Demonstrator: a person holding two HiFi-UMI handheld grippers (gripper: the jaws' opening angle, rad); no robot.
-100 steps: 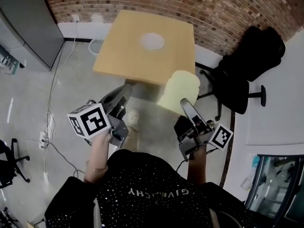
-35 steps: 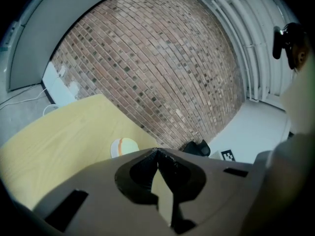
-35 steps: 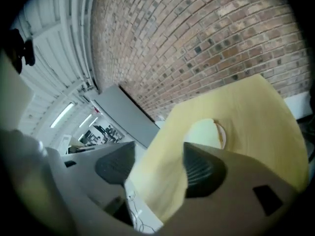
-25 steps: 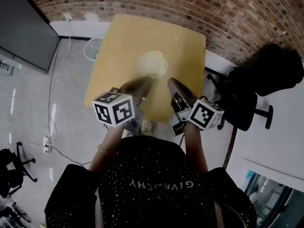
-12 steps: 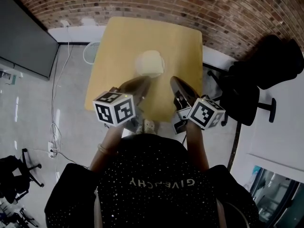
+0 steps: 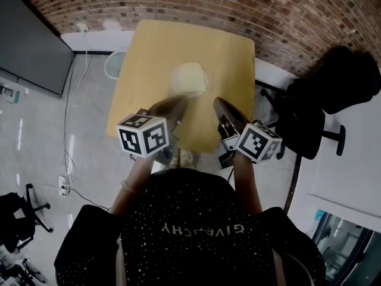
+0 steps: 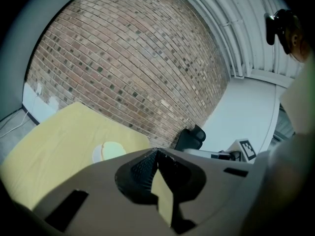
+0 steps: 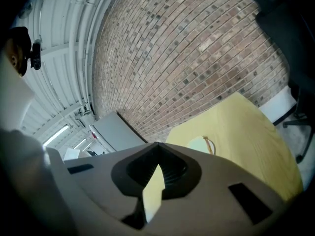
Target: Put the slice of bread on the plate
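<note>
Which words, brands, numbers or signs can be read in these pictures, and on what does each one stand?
"GIVENCHY": on the person's black shirt, upside down in the head view.
Marker cubes: black-and-white square patterns only, no letters.
Nothing else is readable.

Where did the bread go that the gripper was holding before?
The right gripper let go of the slice of bread, which now lies on the plate, bare before. Both grippers, then over the floor, now reach over the table edge, jaws shut. The left gripper is empty as before; the plate has not moved.
</note>
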